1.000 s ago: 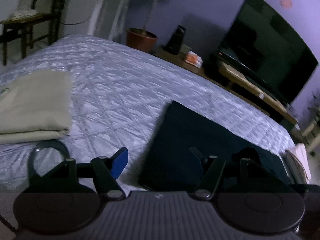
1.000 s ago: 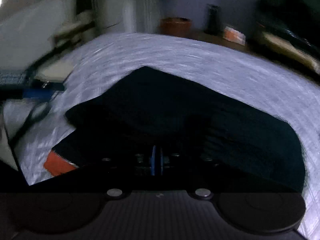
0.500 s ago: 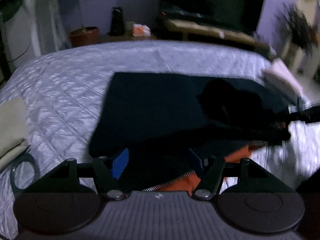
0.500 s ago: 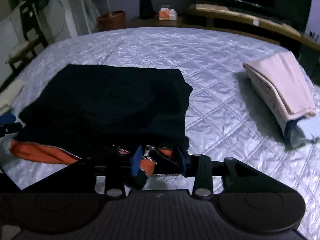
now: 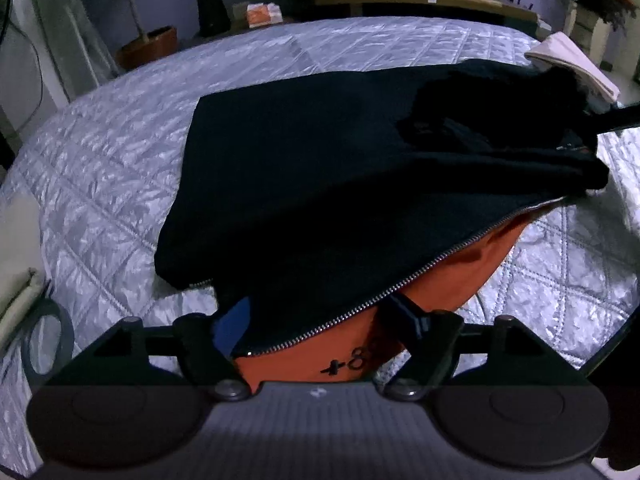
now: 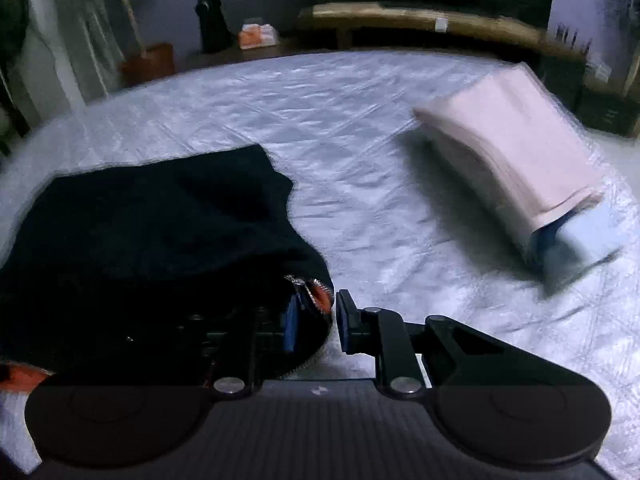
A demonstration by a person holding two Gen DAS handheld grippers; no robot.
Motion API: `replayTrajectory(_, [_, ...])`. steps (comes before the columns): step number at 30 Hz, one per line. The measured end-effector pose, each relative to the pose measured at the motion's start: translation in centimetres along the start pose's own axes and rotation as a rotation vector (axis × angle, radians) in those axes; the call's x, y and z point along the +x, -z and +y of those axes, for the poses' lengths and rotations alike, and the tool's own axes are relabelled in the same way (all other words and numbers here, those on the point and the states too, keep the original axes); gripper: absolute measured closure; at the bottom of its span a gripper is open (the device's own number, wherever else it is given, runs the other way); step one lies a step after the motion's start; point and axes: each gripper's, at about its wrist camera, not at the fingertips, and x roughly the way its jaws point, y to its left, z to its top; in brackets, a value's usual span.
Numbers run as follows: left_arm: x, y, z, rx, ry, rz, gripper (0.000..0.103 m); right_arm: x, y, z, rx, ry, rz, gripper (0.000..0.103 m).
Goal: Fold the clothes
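A dark navy zip jacket (image 5: pixel 320 168) with an orange lining (image 5: pixel 452 264) lies folded on the quilted bed; it also shows in the right wrist view (image 6: pixel 152 232). My left gripper (image 5: pixel 320 320) is open, with the jacket's near zipper edge lying between its fingers. My right gripper (image 6: pixel 314 320) is slightly open at the jacket's right corner, with the zipper end and a bit of orange lining between its blue pads (image 6: pixel 290 326).
A folded pink and light-blue stack (image 6: pixel 516 168) lies on the bed's right side. A beige folded garment (image 5: pixel 16 288) lies at the left edge. The silver quilted bedspread (image 5: pixel 104 184) surrounds the jacket. A TV bench (image 6: pixel 420 24) and a plant pot (image 5: pixel 148 46) stand beyond the bed.
The left gripper has moved in over the jacket's near edge. The right gripper has opened and shifted right along the jacket's edge to its right corner.
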Motion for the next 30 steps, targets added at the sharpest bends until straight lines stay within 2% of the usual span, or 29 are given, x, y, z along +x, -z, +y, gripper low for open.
replayTrajectory(4, [-0.6,-0.1,1.4,-0.059,0.062,-0.001,0.040,-5.5,0.8,5.1,-0.233,-0.085,-0.184,0.077])
replayTrajectory(6, [-1.3,-0.1,2.2,-0.091,0.090,-0.025,0.041,-7.3,1.4,8.4,-0.368,-0.138,-0.219,0.072])
replayTrajectory(9, [-1.8,-0.1,3.8,-0.160,0.103,-0.053,0.040,-7.4,2.2,13.9,-0.534,-0.247,-0.180,0.074])
replayTrajectory(11, [-1.9,0.1,4.7,-0.202,0.080,-0.057,0.040,-6.5,2.8,17.0,-0.628,-0.259,-0.157,0.074])
replayTrajectory(14, [-2.0,0.2,4.8,-0.210,0.067,-0.052,0.040,-3.9,2.7,18.4,-0.629,-0.248,-0.072,0.070])
replayTrajectory(16, [-2.0,0.3,4.8,-0.215,0.058,-0.048,0.041,-2.5,2.9,18.5,-0.666,-0.201,-0.021,0.070])
replayTrajectory(19, [-2.2,0.4,4.7,-0.208,0.052,-0.055,0.041,-3.3,2.4,16.6,-0.669,-0.197,-0.030,0.068])
replayTrajectory(20, [-2.3,0.2,4.4,-0.192,0.056,-0.068,0.041,-4.2,2.0,15.5,-0.656,-0.213,-0.054,0.064])
replayTrajectory(23, [-2.6,-0.8,3.3,-0.133,0.077,-0.099,0.043,-5.8,1.2,11.2,-0.589,-0.109,-0.103,0.045])
replayTrajectory(25, [-2.7,-0.9,2.2,-0.079,0.095,-0.117,0.044,-5.5,0.8,7.5,-0.482,-0.067,-0.086,0.045])
replayTrajectory(30, [-2.5,-1.2,-1.0,0.067,0.113,-0.145,0.044,-2.3,1.6,2.3,-0.300,-0.153,-0.011,0.046])
